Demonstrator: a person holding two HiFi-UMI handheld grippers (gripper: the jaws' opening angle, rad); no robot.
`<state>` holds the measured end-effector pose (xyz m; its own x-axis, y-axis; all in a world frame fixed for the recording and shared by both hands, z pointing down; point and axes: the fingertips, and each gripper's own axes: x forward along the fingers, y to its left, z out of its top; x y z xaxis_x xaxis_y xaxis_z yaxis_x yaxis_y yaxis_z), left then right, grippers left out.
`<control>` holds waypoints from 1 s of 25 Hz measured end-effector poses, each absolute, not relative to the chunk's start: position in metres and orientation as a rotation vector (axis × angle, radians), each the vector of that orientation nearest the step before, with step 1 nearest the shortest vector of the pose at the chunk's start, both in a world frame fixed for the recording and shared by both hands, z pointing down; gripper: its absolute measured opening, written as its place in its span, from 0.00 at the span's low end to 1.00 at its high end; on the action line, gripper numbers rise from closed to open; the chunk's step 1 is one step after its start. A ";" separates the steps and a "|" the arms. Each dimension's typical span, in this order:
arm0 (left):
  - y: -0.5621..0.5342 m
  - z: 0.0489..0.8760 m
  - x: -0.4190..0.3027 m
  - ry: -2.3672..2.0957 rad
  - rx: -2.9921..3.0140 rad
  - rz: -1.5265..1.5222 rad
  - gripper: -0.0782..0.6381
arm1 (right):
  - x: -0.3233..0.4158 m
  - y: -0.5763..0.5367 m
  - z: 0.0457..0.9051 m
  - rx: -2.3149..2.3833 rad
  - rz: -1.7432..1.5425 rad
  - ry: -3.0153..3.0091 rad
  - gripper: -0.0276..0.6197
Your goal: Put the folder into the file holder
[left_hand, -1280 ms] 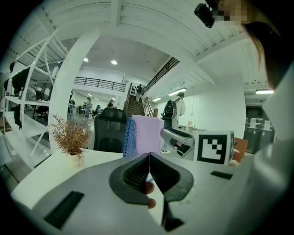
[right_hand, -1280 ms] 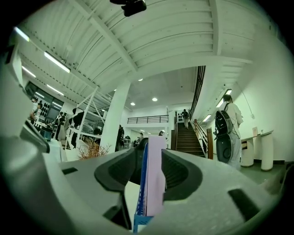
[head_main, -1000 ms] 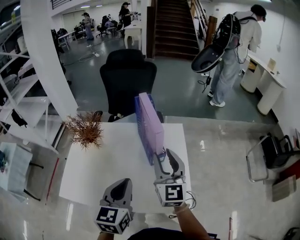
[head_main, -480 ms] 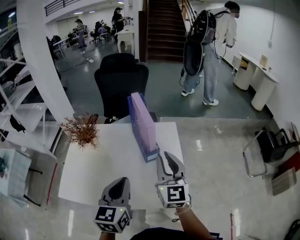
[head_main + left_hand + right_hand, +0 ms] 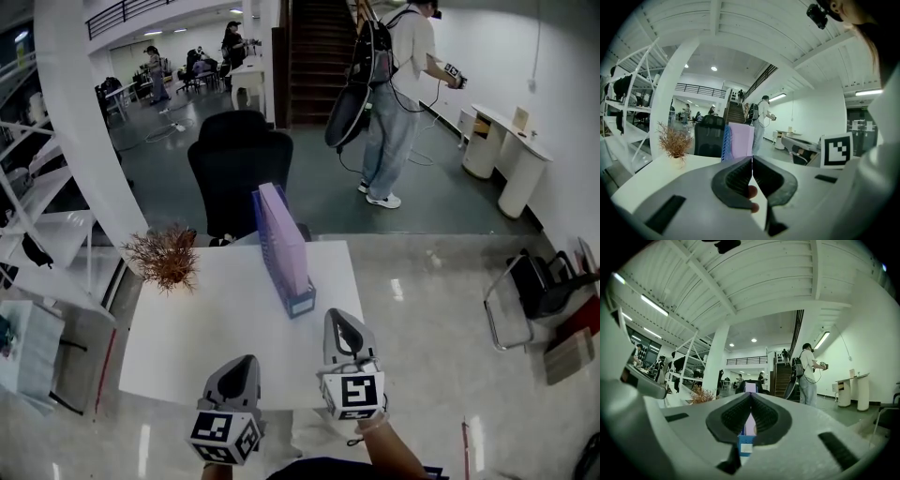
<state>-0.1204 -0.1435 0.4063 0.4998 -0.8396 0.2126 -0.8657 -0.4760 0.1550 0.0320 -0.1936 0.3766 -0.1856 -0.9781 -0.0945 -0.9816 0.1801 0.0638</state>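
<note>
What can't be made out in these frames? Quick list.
- Label on the file holder: too small to read in the head view. In the right gripper view it is partly behind the right gripper, whose jaws have just closed empty.
- Bottom edge of the folder: head view, hidden inside the holder.
- Pot of the plant: head view, under its twigs.
- Base of the chair: head view, behind the table.
</note>
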 end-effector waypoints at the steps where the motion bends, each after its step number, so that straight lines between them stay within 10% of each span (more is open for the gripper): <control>1: -0.140 0.407 -0.120 -1.449 2.502 0.156 0.12 | 0.033 -0.190 0.378 -1.988 0.168 2.392 0.05; 25: -0.071 0.384 -0.148 -1.528 2.525 0.109 0.12 | 0.015 -0.103 0.344 -1.864 0.170 2.445 0.05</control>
